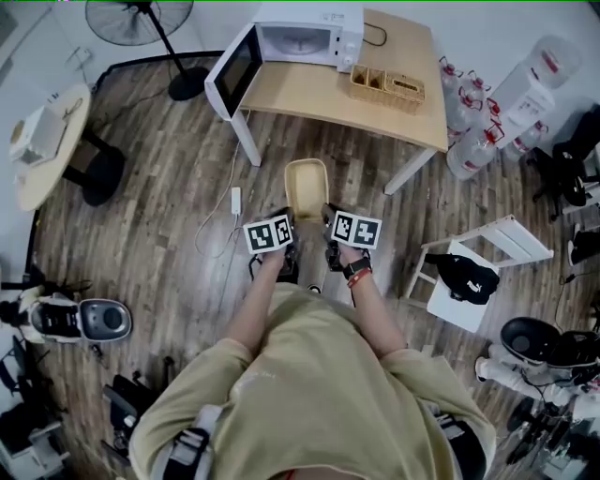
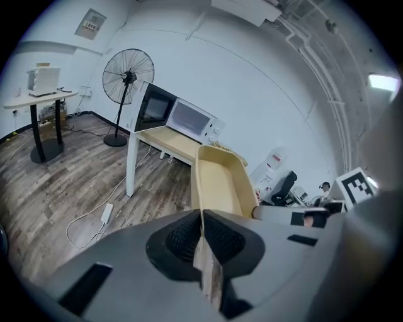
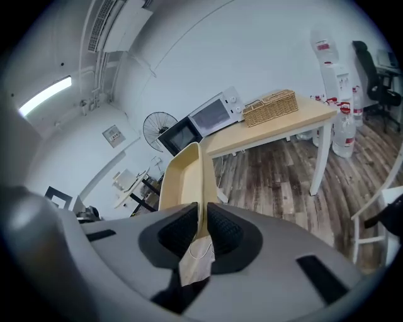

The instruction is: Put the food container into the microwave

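The container (image 1: 307,187) is held in the air above the floor (image 1: 169,206), short of the bench (image 1: 309,94) where the microwave (image 1: 305,36) stands with its door open. The left tongs (image 2: 201,220) pinch its left wall near the near end. The right tongs (image 3: 203,215) pinch its right wall. The container juts forward from both.

A dark wood-plank floor (image 1: 169,187) runs under a pale wooden counter with white legs (image 1: 309,94), with a black pedestal fan (image 1: 139,19) and a round pale side table (image 1: 52,141) to one side, a white slatted chair (image 1: 514,239) to the other, plain white walls (image 2: 264,88) and a ceiling strip light (image 3: 44,94).
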Demonstrator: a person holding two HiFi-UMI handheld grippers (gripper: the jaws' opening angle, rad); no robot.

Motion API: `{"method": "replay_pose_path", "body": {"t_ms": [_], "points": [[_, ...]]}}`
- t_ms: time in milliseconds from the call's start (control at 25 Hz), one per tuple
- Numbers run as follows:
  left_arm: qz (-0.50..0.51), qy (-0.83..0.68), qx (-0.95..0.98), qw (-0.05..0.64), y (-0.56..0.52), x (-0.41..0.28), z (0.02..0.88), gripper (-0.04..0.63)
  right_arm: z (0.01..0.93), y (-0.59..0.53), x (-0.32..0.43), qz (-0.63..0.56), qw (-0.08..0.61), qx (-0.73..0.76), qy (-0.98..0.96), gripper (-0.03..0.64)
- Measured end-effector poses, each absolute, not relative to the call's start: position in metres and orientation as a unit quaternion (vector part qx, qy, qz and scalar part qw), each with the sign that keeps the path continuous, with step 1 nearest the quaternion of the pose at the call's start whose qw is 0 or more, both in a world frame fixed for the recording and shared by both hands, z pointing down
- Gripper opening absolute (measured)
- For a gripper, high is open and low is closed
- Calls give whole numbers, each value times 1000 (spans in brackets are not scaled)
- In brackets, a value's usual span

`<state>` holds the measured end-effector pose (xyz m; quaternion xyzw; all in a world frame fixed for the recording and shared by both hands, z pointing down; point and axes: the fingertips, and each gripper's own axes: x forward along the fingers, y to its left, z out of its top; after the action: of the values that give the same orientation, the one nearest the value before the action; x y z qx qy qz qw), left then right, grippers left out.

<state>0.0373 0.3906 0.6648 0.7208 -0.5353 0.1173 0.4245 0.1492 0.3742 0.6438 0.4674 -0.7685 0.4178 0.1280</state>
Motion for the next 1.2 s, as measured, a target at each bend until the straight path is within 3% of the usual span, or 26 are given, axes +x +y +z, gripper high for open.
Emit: {"method": "replay_pose_path", "body": {"t_ms": [680, 1200], "points": [[111, -521, 727, 432, 158, -5, 664, 31, 661, 165, 105, 434, 150, 481, -747, 69], [114, -503, 727, 453, 58, -32, 667, 31, 663, 66, 78, 447, 158, 490, -731, 69]]}}
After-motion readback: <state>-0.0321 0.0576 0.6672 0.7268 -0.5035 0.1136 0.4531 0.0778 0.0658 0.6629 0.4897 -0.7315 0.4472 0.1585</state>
